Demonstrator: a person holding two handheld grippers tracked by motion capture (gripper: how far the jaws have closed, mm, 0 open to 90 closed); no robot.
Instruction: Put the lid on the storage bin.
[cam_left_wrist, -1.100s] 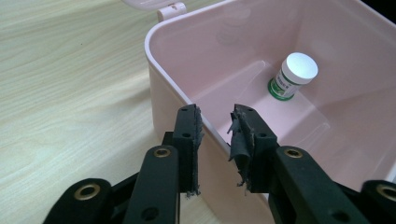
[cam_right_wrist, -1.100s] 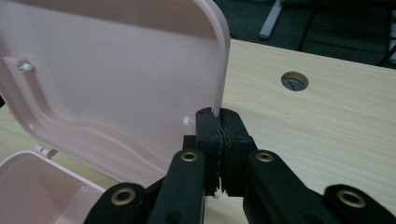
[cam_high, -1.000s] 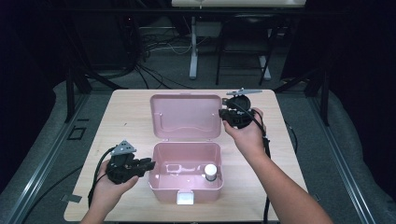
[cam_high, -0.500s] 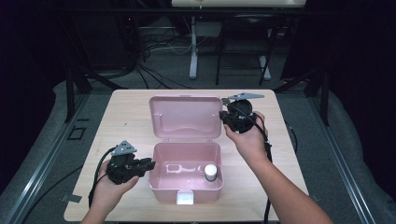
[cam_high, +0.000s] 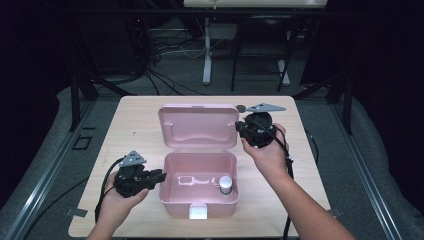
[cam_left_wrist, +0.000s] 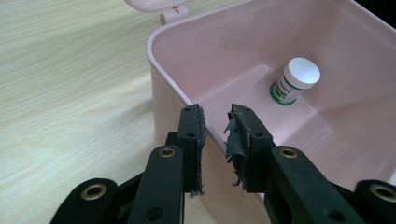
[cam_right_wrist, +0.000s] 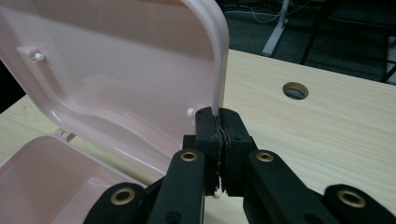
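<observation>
A pink plastic box (cam_high: 172, 200) stands open on the wooden table, its lid (cam_high: 197, 125) raised behind it. Inside, at the right, stands a small white-capped bottle (cam_high: 226, 184) with a green label (cam_left_wrist: 295, 80). My left gripper (cam_high: 159, 176) is at the box's left wall. In the left gripper view its jaws (cam_left_wrist: 215, 112) straddle that wall's rim (cam_left_wrist: 168, 70) and close on it. My right gripper (cam_high: 240, 129) holds the lid's right edge. In the right gripper view the jaws (cam_right_wrist: 218, 114) are pressed together on the lid's rim (cam_right_wrist: 219, 56).
A white latch (cam_high: 198, 212) sits on the box's front wall. A round hole (cam_right_wrist: 295, 90) is in the tabletop beyond the lid's right corner. Dark floor, cables and a stand's legs lie past the table's far edge. Each gripper trails a black cable.
The right hand has turned a little at the lid's edge, and its grey plate now lies flatter. The left hand and the box base have kept still.
</observation>
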